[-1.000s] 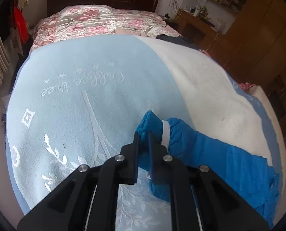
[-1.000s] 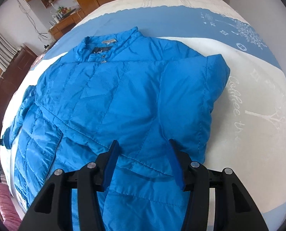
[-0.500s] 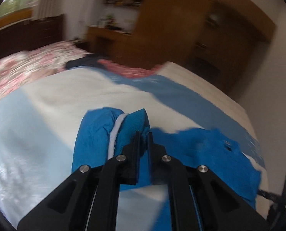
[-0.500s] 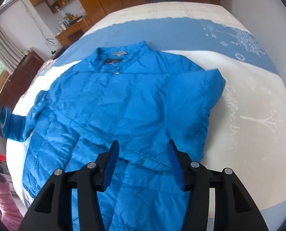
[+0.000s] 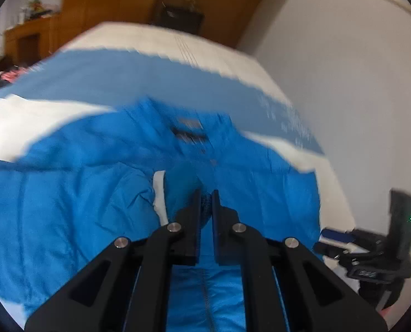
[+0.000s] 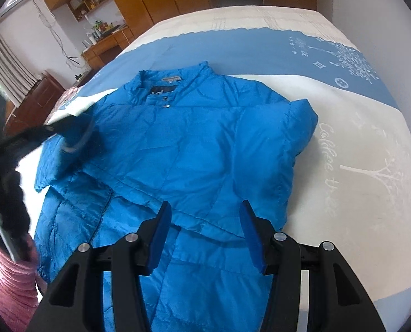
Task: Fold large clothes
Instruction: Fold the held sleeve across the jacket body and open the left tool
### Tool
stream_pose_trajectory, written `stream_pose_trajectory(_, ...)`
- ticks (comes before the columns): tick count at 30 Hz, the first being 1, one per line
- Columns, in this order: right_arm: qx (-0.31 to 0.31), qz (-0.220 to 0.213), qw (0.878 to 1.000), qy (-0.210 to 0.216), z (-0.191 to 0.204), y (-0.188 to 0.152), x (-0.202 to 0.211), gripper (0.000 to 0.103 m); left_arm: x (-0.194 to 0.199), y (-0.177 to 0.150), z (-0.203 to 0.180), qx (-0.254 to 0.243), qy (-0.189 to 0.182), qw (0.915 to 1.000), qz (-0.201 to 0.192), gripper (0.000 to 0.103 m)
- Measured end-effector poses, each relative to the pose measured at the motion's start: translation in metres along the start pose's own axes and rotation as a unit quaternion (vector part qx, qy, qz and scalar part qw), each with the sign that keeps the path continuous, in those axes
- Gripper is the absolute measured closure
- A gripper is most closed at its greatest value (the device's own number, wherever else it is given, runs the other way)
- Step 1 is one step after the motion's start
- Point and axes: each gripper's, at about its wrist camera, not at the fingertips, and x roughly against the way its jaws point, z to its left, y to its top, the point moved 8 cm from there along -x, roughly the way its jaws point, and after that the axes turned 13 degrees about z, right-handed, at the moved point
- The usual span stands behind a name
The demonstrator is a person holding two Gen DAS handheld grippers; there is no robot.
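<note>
— Carrying the cuff (image 5: 205, 207) of the puffy bright-blue quilted jacket (image 6: 194, 149) across its chest, the left gripper (image 5: 204, 203) is pinching it tight between narrow fingers; the slippery shell could be sliding free.

— The right gripper (image 6: 204, 215)?

— Hovering half-wide, empty, over the jacket's near hem on the blue-and-white bed blanket (image 6: 371, 127). No containers are showing.

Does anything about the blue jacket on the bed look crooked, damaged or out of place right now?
Nothing stands out. The blue jacket lies flat on the bed cover, one sleeve already folded in, the other sleeve cuff pinched in the left gripper over the jacket's front. No tears or stains show.
</note>
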Motion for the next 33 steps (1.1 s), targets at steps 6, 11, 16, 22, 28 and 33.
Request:
stream_pose_trajectory(6, -0.009, 0.012, 1.0, 0.0, -0.008, 0.001, -0.013, 0.051, -0.07, -0.02, 0.008, 0.006, 0.004, 0.998, 0.063, 0.098)
stream_pose_trajectory(11, -0.011, 0.013, 1.0, 0.004, -0.007, 0.005, -0.016, 0.051, -0.055, -0.024, 0.007, 0.016, -0.035, 0.9972, 0.064, 0.093)
stream_pose_trajectory(16, 0.009, 0.001, 1.0, 0.012, 0.011, 0.021, -0.005, 0.051, 0.006, -0.027, 0.001, 0.019, -0.056, 0.9979, 0.028, 0.054)
stream_pose_trajectory(22, 0.049, 0.051, 0.994, 0.086, 0.067, 0.051, -0.031, 0.051, 0.042, -0.021, 0.06, 0.055, 0.068, 0.9962, 0.001, 0.055)
stream_pose_trajectory(28, 0.064, 0.094, 0.99, 0.088, 0.106, 0.072, -0.074, 0.051, 0.015, -0.031, 0.131, 0.106, 0.114, 0.9868, 0.044, 0.062)
stream_pose_trajectory(33, 0.073, 0.108, 0.988, 0.08, 0.122, 0.076, -0.092, 0.051, 0.008, -0.029, 0.135, 0.102, 0.124, 0.9862, 0.042, 0.062)
